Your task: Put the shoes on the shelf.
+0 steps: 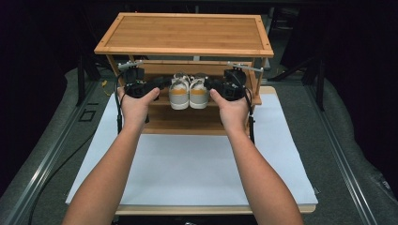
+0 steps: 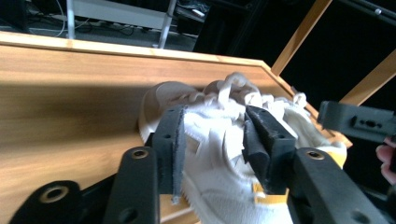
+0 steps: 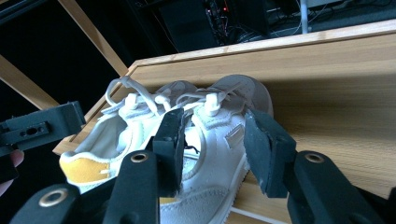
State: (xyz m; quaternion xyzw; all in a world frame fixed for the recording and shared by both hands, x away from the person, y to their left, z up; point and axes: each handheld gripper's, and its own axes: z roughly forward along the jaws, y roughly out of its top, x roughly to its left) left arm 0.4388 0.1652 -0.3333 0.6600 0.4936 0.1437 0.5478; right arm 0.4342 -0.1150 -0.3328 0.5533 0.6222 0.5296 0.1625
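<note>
Black 2-jaw left gripper [image 2: 215, 149] straddles white mesh sneaker [image 2: 219, 154] on bamboo shelf [image 2: 70, 93].

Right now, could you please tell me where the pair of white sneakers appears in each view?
High view: the white sneakers sit centre, heels toward the person, on the lower shelf of the wooden rack.
Left gripper view: centre to lower right, one shoe between the jaws.
Right gripper view: centre-left, one shoe between the jaws.
Shared landmark: the orange heel patches.

Matt white cloth shoes [image 1: 188, 91] with yellow suede-like heels sit on a smooth, satin-finished wooden rack [image 1: 185, 33].
</note>
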